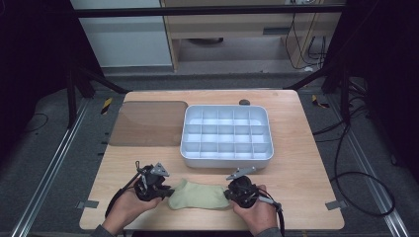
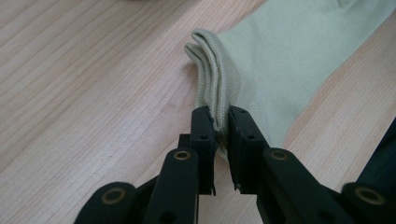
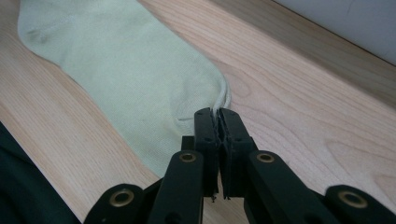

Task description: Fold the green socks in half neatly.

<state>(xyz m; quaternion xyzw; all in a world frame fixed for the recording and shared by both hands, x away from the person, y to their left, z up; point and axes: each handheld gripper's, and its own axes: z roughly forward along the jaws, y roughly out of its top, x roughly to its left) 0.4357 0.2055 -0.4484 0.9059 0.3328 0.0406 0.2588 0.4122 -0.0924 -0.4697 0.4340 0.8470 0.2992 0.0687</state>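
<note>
High view: two hand-held grippers at the near edge of the bench, one in each hand, with a pale green sock stretched flat between them. Left hand-held gripper is at the sock's left end; right hand-held gripper at its right end.

Left gripper view: left hand-held gripper closed down on the sock's ribbed cuff, which stands pinched between the pads; rest of sock runs away ahead and to the right, lying on the wood.

Right gripper view: right hand-held gripper nearly fully closed, pinching the thin edge of the sock at what looks like the toe end; sock extends ahead and to the left.

Beyond both grippers: white tray with a grid of compartments, well apart from the sock. Left of it, a brown mat flat on the bench.
</note>
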